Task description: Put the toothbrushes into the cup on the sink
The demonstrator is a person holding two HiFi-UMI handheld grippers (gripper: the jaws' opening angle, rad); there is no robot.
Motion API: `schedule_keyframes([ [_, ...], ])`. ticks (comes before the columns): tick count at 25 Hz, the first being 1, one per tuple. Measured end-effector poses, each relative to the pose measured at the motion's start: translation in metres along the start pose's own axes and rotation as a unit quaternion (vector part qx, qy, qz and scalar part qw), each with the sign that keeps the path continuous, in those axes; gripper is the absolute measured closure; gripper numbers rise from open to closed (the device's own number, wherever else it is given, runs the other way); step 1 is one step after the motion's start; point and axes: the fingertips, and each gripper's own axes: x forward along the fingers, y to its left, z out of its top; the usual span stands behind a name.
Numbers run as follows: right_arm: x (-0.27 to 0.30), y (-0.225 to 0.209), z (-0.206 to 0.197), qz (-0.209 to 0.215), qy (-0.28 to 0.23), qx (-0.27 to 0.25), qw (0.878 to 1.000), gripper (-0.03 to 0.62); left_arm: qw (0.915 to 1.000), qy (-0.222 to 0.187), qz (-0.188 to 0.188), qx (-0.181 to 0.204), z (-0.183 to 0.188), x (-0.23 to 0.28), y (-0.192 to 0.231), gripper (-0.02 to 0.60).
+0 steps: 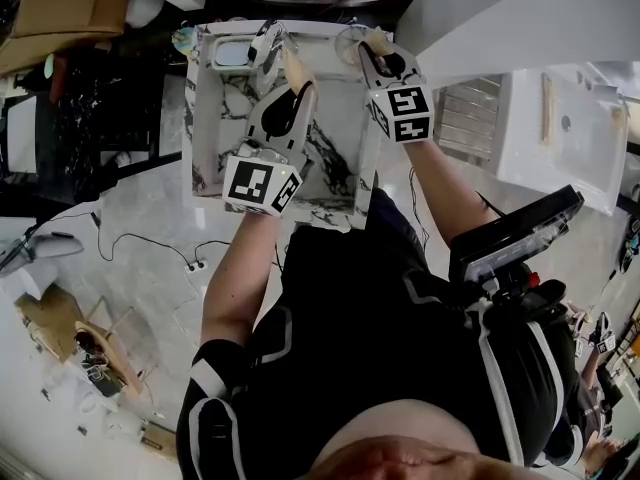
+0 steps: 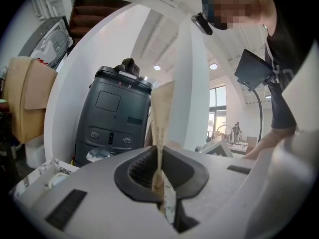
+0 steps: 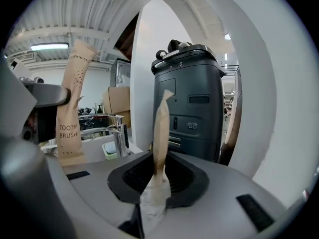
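Note:
Both grippers hover over the marble sink (image 1: 335,138), each holding a toothbrush in a brown paper wrapper. My left gripper (image 1: 297,93) is shut on one wrapped toothbrush (image 1: 294,68), which stands up between the jaws (image 2: 162,118). My right gripper (image 1: 378,58) is shut on the other wrapped toothbrush (image 3: 161,128), whose end (image 1: 377,39) pokes out at the sink's back right. What looks like a clear round cup (image 1: 350,40) sits just left of that end. In the right gripper view the left gripper's wrapper (image 3: 71,108) shows at the left, printed "TOOTH BRUSH".
A chrome faucet (image 1: 265,43) (image 3: 117,131) and a pale soap dish (image 1: 232,54) stand at the back of the sink. A dark grey machine (image 2: 112,118) (image 3: 192,103) stands beyond. Cables (image 1: 150,248) and cardboard (image 1: 70,8) lie on the floor at the left. A white unit (image 1: 560,128) stands at the right.

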Motion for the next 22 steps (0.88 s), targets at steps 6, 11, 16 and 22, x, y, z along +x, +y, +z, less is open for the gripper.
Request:
schedule_keyframes([
  [6, -0.011, 0.001, 0.008, -0.008, 0.0, 0.001, 1.0, 0.481, 0.9999, -0.006, -0.002, 0.01, 0.012, -0.014, -0.003, 0.554],
  [11, -0.029, 0.0, 0.021, -0.021, -0.014, 0.003, 1.0, 0.446, 0.9998, -0.02, -0.005, 0.009, 0.023, -0.025, -0.005, 0.554],
  [16, -0.054, 0.002, 0.046, -0.037, -0.035, 0.0, 0.999, 0.442, 0.9994, -0.027, -0.016, 0.011, 0.034, -0.033, -0.011, 0.554],
  [22, -0.087, 0.005, 0.078, -0.063, -0.06, -0.005, 0.996, 0.442, 0.9983, -0.041, -0.04, 0.012, 0.052, -0.042, -0.02, 0.554],
])
